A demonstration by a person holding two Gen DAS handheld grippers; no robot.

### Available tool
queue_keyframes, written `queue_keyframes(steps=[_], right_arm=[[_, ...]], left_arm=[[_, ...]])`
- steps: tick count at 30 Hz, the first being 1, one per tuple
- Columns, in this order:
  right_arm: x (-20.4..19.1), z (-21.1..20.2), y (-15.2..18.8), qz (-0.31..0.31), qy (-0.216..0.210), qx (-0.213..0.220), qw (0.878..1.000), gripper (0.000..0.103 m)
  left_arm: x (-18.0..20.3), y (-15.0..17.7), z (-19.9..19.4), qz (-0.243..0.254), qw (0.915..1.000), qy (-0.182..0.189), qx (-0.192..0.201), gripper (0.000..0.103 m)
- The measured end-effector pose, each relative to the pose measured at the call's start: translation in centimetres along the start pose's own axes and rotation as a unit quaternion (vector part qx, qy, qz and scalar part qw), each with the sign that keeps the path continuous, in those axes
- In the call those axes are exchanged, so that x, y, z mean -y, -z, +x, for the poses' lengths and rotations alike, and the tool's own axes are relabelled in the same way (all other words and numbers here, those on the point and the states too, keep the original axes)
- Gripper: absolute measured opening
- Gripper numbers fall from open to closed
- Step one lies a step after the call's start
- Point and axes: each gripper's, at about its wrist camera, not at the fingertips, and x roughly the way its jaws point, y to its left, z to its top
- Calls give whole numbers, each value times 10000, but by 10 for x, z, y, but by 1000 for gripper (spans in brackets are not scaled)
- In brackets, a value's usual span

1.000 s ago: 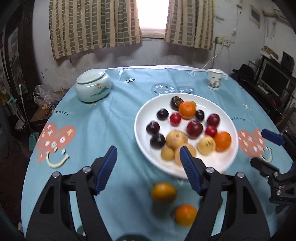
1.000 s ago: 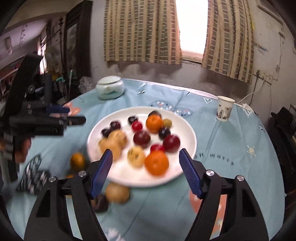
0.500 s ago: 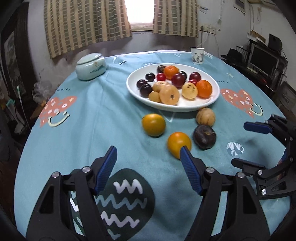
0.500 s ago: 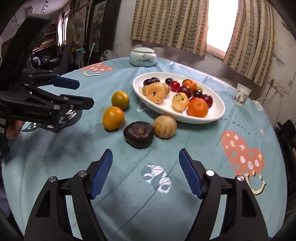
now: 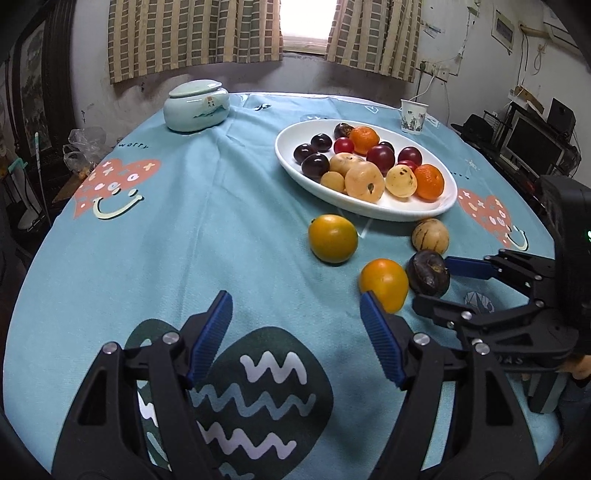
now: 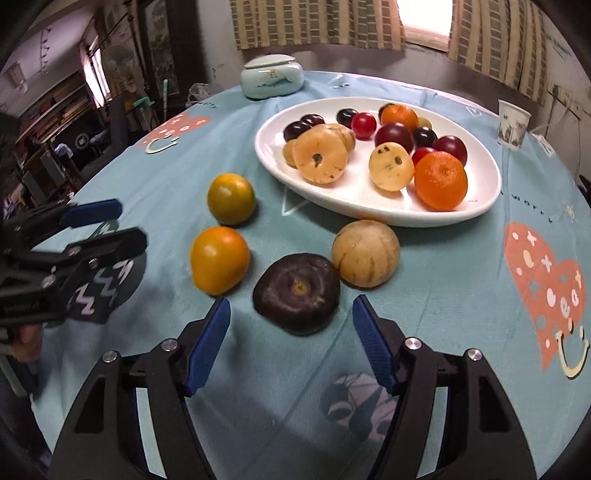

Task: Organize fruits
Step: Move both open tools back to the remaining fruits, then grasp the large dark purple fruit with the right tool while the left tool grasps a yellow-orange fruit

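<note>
Just ahead of the wide-open right gripper (image 6: pixel 291 314), the dark fruit (image 6: pixel 297 293).

- We see a pale green lidded ceramic jar (image 5: pixel 196 106) standing at the far left of the tabletop (image 5: pixel 184 229), well apart from everything else.
- We see a small patterned paper cup (image 5: pixel 413 116) upright at the far right edge.
- The blue tablecloth (image 6: pixel 424 288) we look at carries coral heart-shaped smiley prints (image 5: pixel 114 184) and a dark patch with white zigzag lines (image 5: pixel 255 391).
- We see striped beige curtains (image 5: pixel 192 37) hanging either side of a bright window (image 5: pixel 304 18).
- We make out a monitor (image 5: pixel 532 142) on a cluttered stand at the right.
- We see a crumpled plastic bag (image 5: pixel 83 147) beyond the table's left edge.
- A white cable (image 5: pixel 424 86) runs down the wall from a socket.
</note>
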Motion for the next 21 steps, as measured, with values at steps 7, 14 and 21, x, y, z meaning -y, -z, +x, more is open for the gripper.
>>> queue_keyframes(steps=[7,14,21], right_arm=[[2,-6,1,-117,-184,202,9996,47],[36,-40,13,148,-172,568,9981,47],[51,-47,20,236,-242,618,9975,47]], left_arm=[[16,0,3,277,9996,-79,-78,74],[55,-10,15,631,9976,-197,-208,74],[78,-16,42,729,9957,-346,-449,72]])
